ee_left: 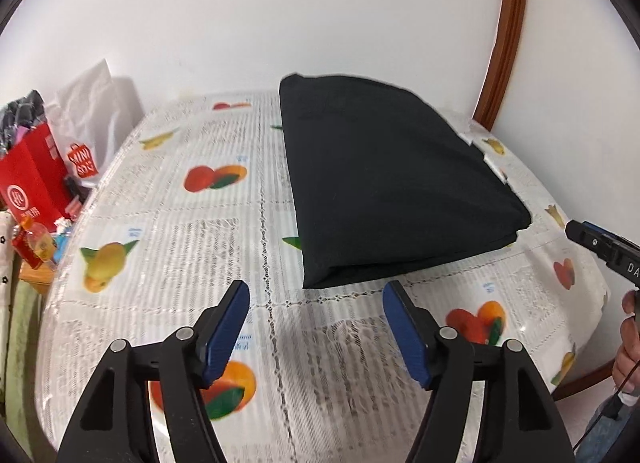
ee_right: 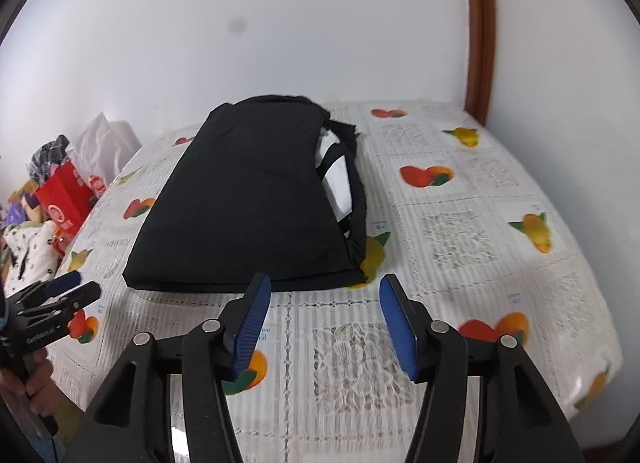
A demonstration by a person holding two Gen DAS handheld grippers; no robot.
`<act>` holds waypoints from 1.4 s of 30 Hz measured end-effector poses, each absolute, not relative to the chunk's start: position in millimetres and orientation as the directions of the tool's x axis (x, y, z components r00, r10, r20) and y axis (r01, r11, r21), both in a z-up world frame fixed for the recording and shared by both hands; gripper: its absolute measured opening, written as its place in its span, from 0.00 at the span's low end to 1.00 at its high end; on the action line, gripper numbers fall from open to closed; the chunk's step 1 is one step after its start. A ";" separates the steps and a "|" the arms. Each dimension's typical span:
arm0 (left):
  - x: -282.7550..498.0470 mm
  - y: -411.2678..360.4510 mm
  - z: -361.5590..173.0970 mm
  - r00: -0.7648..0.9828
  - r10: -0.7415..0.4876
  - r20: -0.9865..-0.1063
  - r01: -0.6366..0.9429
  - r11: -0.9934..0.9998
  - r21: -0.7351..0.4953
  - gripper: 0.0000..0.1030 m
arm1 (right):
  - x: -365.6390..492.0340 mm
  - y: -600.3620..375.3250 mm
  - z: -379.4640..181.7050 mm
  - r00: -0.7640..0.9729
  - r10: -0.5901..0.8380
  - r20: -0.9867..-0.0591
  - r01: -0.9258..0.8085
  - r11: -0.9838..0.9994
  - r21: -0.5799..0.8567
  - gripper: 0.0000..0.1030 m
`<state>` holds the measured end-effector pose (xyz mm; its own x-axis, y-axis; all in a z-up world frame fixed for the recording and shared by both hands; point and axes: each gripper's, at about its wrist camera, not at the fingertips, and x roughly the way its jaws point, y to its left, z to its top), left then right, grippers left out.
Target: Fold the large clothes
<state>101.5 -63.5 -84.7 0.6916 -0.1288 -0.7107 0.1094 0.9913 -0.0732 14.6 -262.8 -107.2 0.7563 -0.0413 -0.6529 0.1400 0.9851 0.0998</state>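
Note:
A black garment (ee_left: pixel 384 179) lies folded into a thick rectangle on the fruit-print tablecloth (ee_left: pixel 192 247). In the right wrist view the garment (ee_right: pixel 248 199) shows white patches along its right edge. My left gripper (ee_left: pixel 316 293) is open and empty, just short of the garment's near edge. My right gripper (ee_right: pixel 325 288) is open and empty, just short of the near edge too. The right gripper also shows at the right edge of the left wrist view (ee_left: pixel 600 243). The left gripper shows at the left edge of the right wrist view (ee_right: pixel 68 291).
A red paper bag (ee_left: pixel 32 183) and white bags (ee_left: pixel 96 103) stand left of the table beside a clutter of clothes (ee_right: pixel 28 247). A white wall rises behind the table. A brown wooden frame (ee_right: pixel 478 27) runs up at the right.

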 end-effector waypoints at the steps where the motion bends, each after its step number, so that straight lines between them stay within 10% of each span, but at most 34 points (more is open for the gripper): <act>1: 97.7 -63.6 -80.6 0.700 -0.126 -0.703 0.107 0.992 -0.071 0.68 | 10.1 -260.0 -103.7 0.756 -0.055 -0.652 0.149 0.985 0.089 0.56; 4: 82.0 -63.9 -66.8 0.727 -0.126 -0.675 0.102 0.992 -0.075 0.74 | -7.2 -252.7 -93.4 0.757 -0.091 -0.647 0.178 0.982 0.070 0.59; 8: 63.3 -64.5 -53.6 0.741 -0.134 -0.658 0.107 0.991 -0.081 0.77 | -32.8 -241.4 -81.2 0.785 -0.114 -0.608 0.184 0.981 0.054 0.89; 14: 36.6 -69.6 -36.5 0.774 -0.107 -0.624 0.096 0.994 -0.052 0.86 | -65.6 -227.8 -68.0 0.806 -0.157 -0.571 0.204 0.979 0.018 0.97; 42: -0.5 -82.6 -14.4 0.825 -0.074 -0.560 0.085 0.996 -0.007 0.91 | -113.5 -231.3 -54.8 0.806 -0.252 -0.536 0.296 0.955 -0.003 0.99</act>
